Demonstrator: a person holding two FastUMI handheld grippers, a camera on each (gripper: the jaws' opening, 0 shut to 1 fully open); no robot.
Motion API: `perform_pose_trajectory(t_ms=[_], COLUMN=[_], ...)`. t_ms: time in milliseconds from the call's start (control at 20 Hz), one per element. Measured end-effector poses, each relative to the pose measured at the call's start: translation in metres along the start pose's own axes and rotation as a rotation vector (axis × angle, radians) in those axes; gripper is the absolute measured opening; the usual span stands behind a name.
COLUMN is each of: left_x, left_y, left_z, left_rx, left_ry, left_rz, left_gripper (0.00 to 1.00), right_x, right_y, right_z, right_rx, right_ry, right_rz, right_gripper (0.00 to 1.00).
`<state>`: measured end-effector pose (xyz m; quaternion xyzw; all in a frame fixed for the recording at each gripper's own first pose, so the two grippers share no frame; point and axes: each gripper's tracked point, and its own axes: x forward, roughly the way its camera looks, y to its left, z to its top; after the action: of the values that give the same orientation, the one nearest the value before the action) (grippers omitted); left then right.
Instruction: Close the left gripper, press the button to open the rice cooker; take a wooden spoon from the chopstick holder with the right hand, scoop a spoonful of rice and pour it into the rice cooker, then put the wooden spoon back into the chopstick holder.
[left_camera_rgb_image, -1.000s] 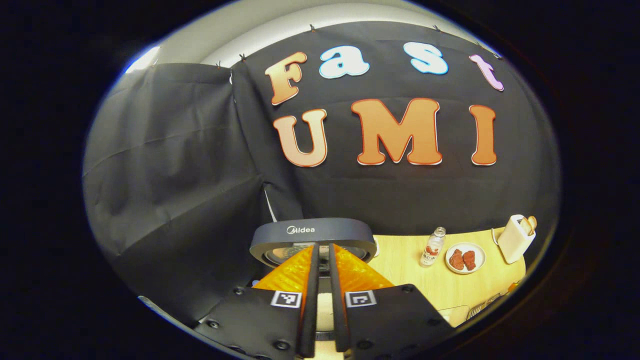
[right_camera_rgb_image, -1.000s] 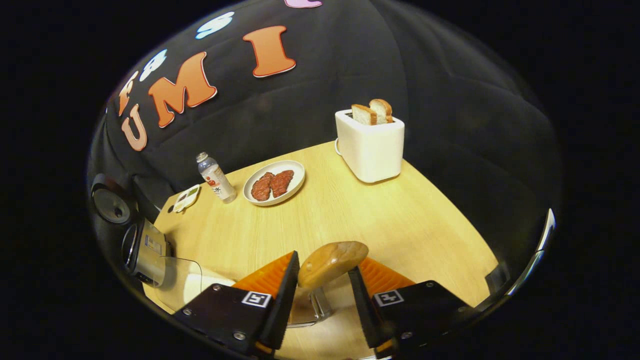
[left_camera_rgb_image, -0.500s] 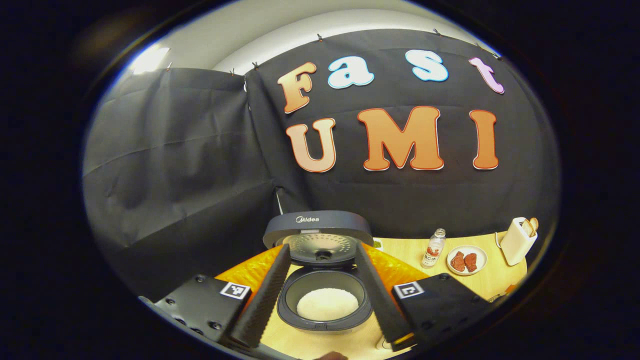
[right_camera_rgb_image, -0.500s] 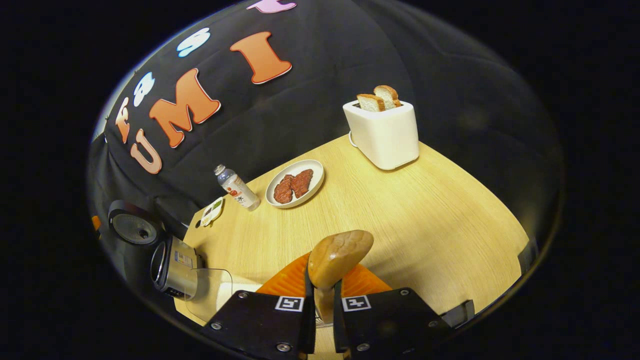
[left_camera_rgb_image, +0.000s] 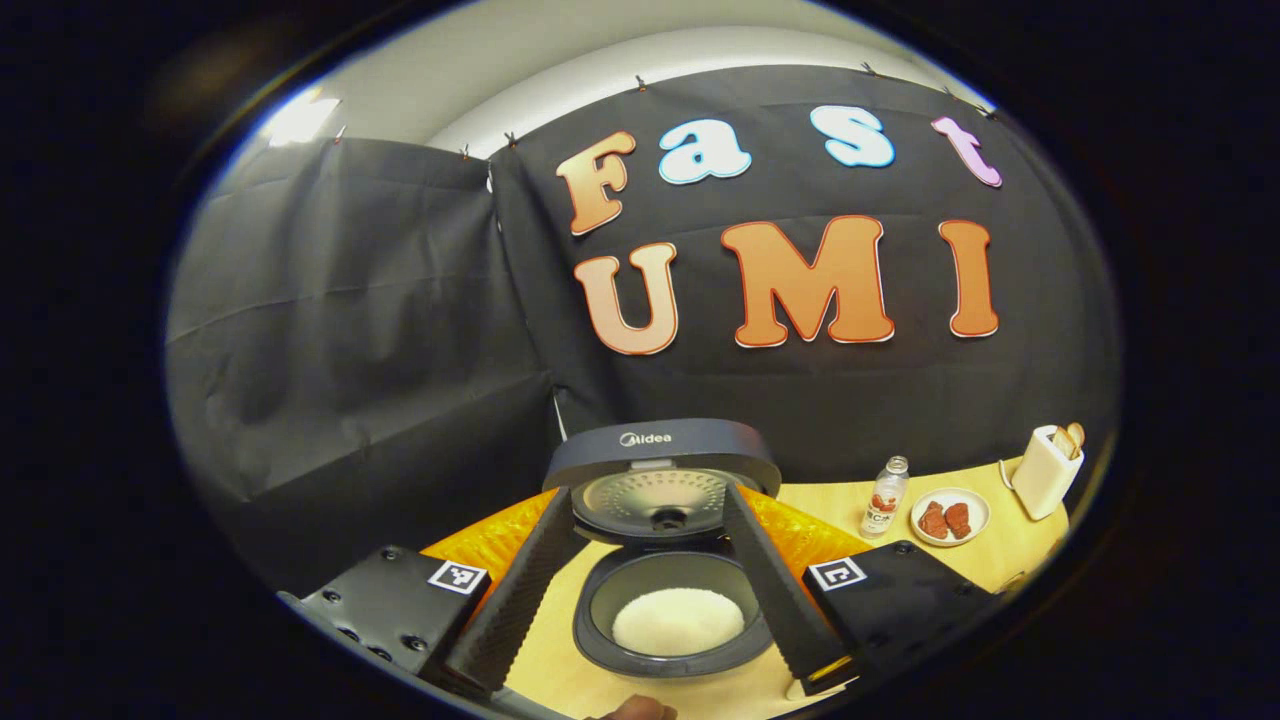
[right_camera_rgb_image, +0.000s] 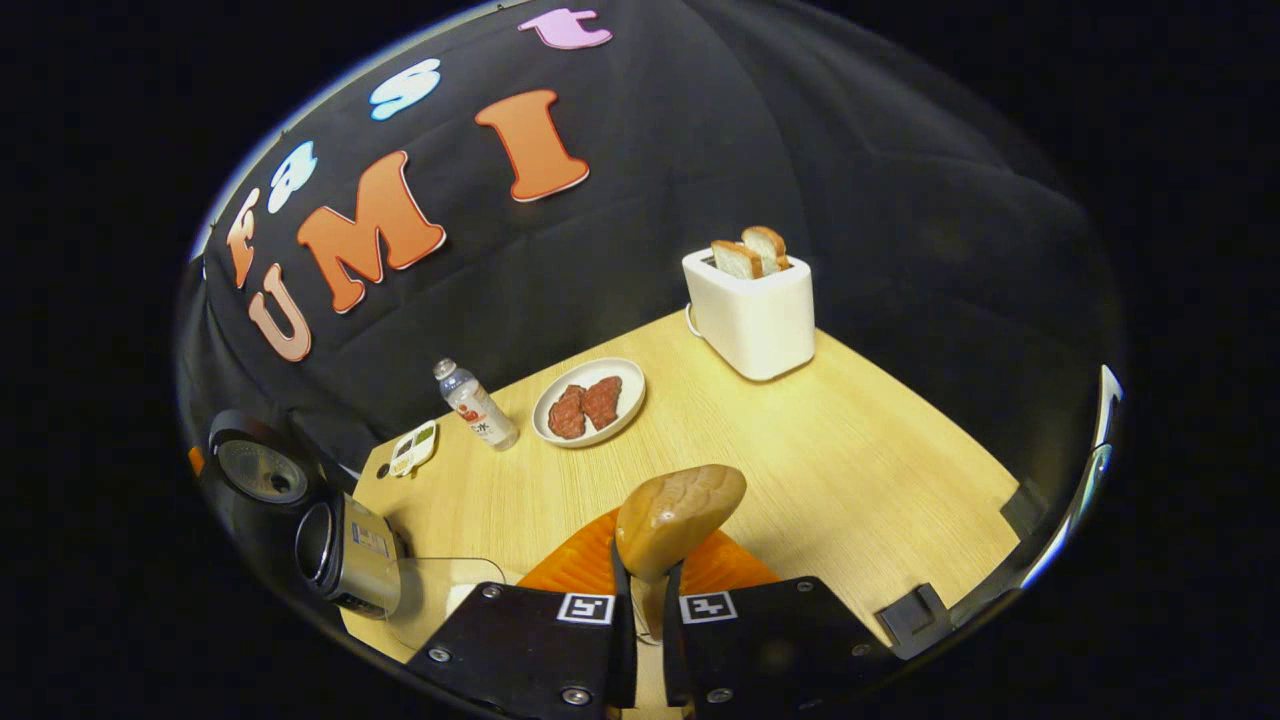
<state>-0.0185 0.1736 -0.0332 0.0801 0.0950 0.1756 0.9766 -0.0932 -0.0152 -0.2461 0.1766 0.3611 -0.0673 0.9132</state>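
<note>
While the left gripper (left_camera_rgb_image: 645, 590) hangs with fingers spread wide above the open rice cooker (left_camera_rgb_image: 675, 625), rice shows inside. The right gripper (right_camera_rgb_image: 641, 640) fingers clench the wooden spoon (right_camera_rgb_image: 672, 520) over the surface (right_camera_rgb_image: 850, 470).

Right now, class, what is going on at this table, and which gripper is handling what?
The rice cooker stands open, lid up, white rice in its pot. The left gripper hangs in front of it, fingers spread and holding nothing. The right gripper is shut on the wooden spoon, bowl pointing up over the wooden table. No rice is on the spoon, so scooping is not yet done.
</note>
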Motion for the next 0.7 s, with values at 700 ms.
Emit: perform_pose_trajectory(t_ms=[700], left_x=[0.039], left_y=[0.048], left_z=[-0.028], left_rx=[-0.021], left_ry=[-0.020], left_rz=[-0.058], left_gripper=[0.99], right_x=[-0.035], right_y=[0.169], right_z=[-0.027], right_rx=[-0.233], right_ry=[-0.051], right_rz=[0.178], right_gripper=[0.10])
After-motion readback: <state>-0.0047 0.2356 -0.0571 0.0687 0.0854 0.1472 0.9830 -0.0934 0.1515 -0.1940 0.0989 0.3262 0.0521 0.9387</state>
